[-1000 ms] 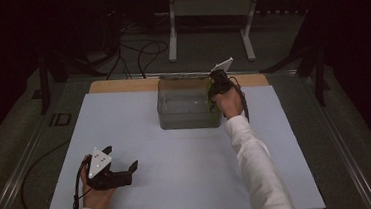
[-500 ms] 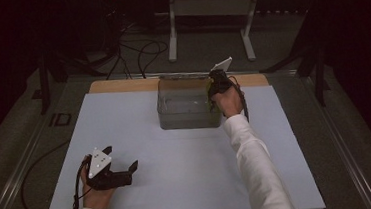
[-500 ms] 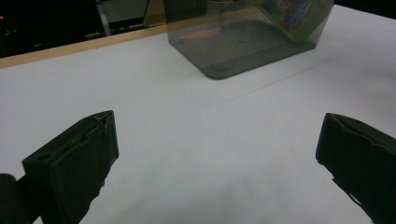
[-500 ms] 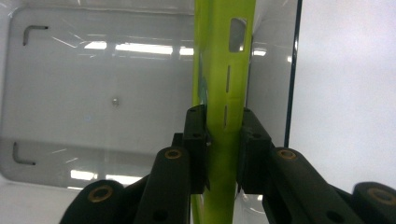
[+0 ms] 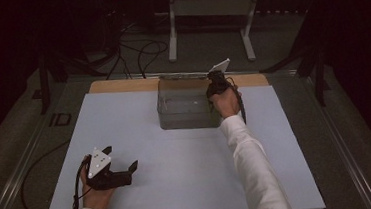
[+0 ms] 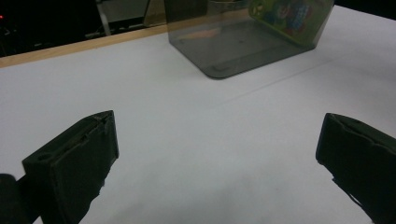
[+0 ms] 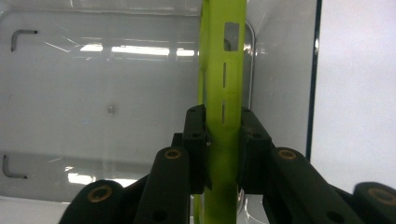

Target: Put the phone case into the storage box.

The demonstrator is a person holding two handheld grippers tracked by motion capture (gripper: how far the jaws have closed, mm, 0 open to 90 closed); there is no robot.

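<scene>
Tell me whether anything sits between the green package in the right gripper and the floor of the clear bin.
Nothing visible does. The right gripper is shut on the green package, held edge-on over the clear bin, near its right wall. The bin floor showing around the package looks bare.

No text, brand, number or sign could be read anywhere. The green box (image 6: 292, 18) seen through the clear bin (image 6: 224, 51) in the left gripper view carried a colourful printed picture, but its lettering was too blurred to make out. The edge of the same box in the right gripper view bore only plain slots and a small window, no writing
</scene>
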